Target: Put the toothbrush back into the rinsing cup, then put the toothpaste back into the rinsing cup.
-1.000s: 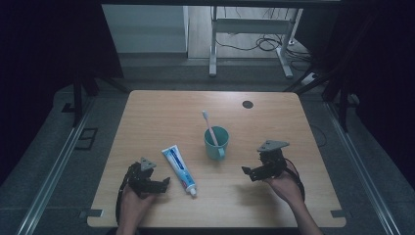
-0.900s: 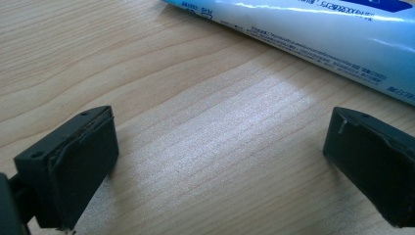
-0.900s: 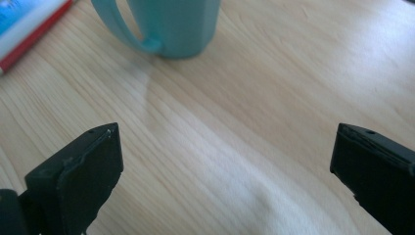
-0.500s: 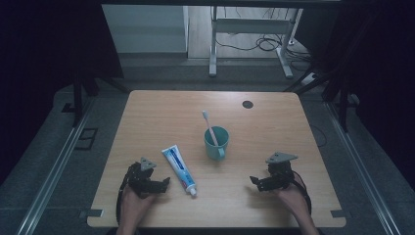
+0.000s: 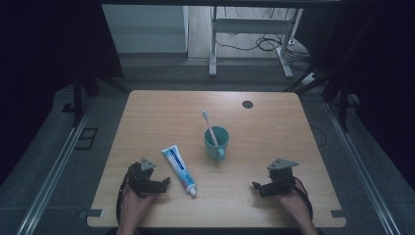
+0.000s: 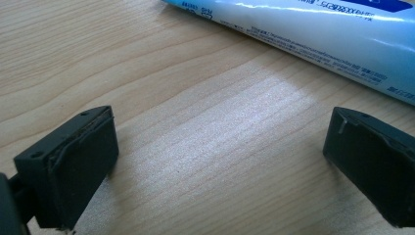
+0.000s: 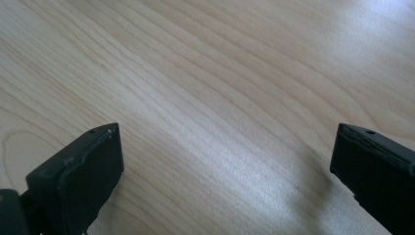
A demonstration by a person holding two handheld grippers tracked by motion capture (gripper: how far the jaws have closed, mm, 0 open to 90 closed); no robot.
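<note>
Right gripper lowered to table, one cup, one toothbrush

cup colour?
Teal cup, with a toothbrush standing in it; clearest in the high view.

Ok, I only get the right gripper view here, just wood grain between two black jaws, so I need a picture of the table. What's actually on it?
Observer: A teal cup stands near the middle of the table, with a toothbrush standing in it.
Operator: Anything lying flat?
Observer: A toothpaste tube, left of the cup, cap end towards the person.
Operator: Where's the other gripper?
Observer: The left gripper rests near the table's front edge beside the tube, jaws open on bare wood.
Operator: And mine?
Observer: The right gripper sits front right, apart from the cup, jaws open.
</note>
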